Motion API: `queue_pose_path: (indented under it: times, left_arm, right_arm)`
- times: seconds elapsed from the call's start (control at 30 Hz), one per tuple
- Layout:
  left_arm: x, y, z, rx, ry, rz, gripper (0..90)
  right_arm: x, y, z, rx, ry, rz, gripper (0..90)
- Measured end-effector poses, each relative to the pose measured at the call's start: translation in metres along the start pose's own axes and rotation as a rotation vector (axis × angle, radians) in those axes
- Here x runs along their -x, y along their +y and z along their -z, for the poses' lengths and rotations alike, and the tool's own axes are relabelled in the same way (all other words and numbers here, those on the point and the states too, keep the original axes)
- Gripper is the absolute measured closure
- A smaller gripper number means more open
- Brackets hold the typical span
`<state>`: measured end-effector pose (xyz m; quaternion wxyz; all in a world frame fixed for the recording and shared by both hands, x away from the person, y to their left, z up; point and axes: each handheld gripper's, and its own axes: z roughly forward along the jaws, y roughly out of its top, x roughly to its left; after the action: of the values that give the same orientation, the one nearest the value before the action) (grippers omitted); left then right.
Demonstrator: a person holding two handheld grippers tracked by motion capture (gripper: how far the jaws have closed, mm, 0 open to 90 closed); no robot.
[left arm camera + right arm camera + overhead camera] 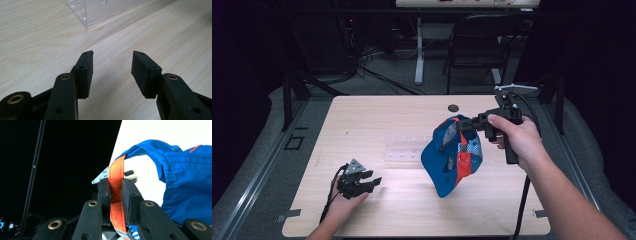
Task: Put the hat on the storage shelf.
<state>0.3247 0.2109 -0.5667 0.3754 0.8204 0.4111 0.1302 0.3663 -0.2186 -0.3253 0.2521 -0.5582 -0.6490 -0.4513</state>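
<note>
A blue cap (451,160) with red and patterned panels hangs above the table's right half. Its orange strap (117,195) is pinched between the jaws of my right gripper (463,125), which is held up in the air; the blue fabric (185,180) bulges to the right in the right gripper view. My left gripper (371,180) rests low over the table near the front left, open, with nothing between its pads (87,72). In the left gripper view, bare wood lies between the jaws of the left gripper (112,53).
A clear plastic box (404,149) lies on the wooden table (362,115) between the grippers, and its corner (86,15) is just ahead of the left jaws. A small dark disc (453,107) sits near the table's far edge. A folding chair (477,45) stands beyond.
</note>
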Motion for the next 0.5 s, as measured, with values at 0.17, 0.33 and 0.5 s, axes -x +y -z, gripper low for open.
queue_pose_path:
  times: [0.17, 0.33, 0.5]
  left_arm:
    - [0.002, 0.001, 0.001, 0.01, -0.001, -0.006, 52.6]
    - [0.015, 0.005, 0.004, 0.052, -0.013, -0.037, 52.6]
    - [0.032, 0.017, 0.009, 0.123, -0.026, -0.059, 52.4]
  right_arm:
    - [-0.004, 0.008, -0.001, 0.019, -0.002, 0.002, 78.7]
    - [-0.007, 0.013, -0.002, 0.03, 0.002, 0.007, 78.7]
    - [-0.008, 0.018, -0.006, 0.034, 0.005, 0.005, 78.7]
